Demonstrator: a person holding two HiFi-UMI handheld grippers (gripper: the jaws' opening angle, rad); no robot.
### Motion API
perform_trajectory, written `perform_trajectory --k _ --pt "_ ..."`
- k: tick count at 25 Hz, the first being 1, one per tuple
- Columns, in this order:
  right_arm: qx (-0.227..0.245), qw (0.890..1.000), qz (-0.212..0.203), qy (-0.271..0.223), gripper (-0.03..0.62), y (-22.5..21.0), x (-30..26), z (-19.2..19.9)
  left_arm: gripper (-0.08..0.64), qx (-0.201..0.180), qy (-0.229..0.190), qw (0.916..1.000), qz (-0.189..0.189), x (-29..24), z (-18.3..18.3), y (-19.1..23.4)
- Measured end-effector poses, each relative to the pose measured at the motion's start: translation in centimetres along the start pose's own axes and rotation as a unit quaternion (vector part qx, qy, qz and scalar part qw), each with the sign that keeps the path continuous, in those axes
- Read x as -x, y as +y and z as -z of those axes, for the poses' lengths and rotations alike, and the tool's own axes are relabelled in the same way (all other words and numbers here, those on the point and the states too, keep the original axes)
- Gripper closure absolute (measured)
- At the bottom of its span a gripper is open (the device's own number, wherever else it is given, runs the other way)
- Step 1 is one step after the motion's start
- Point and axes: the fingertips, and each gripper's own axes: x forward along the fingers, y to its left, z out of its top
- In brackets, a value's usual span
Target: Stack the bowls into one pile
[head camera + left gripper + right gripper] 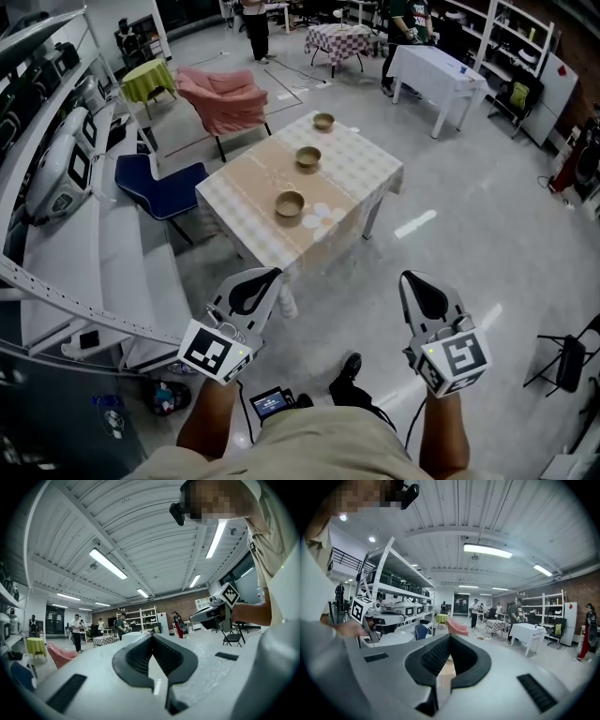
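closest to you, well short of the table point(367, 167), are your two claws. the left claw point(274, 274) is squeezed shut with nothing in it. its own view shows the two dark pads meeting at the tip, with only floor behind them. the right claw point(409, 277) is the same, pinched closed and empty. both point toward the table, i think because you are lined up to walk to it but are not there yet.

on the table, the three bowls sit in a line along the tan strip down its middle, well apart from each other. the near bowl point(290, 203) is by the table edge closest to you. the middle bowl point(308, 156) is around the middle of the table. the far bowl point(323, 121) is near the table's far end. all three sit right way up, so one can drop into the next.

no bowl is stacked yet, so the job looks like it has not begun. you will need to step up to the table and let a claw open before it can take a rim. the near bowl looks like the easy first pick.
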Motion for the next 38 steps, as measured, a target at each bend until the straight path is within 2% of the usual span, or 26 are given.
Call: perform_trajectory --k 17,29,38 --pt "-0.009 0.999 -0.034 -0.009 0.589 -18.2 -8.1 0.6 0.554 -0.016 0.01 0.9993 -0.033 -19.2 -0.5 2.2" --pt "-0.023 0.999 -0.029 -0.004 0.589 -24.5 -12.9 1.6 0.554 -0.012 0.015 0.9996 -0.02 -27.4 0.7 4.6" --pt "-0.033 0.999 -0.016 0.009 0.589 -29.1 -20.2 1.6 0.554 -0.009 0.013 0.9999 -0.004 -34.2 2.2 10.5"
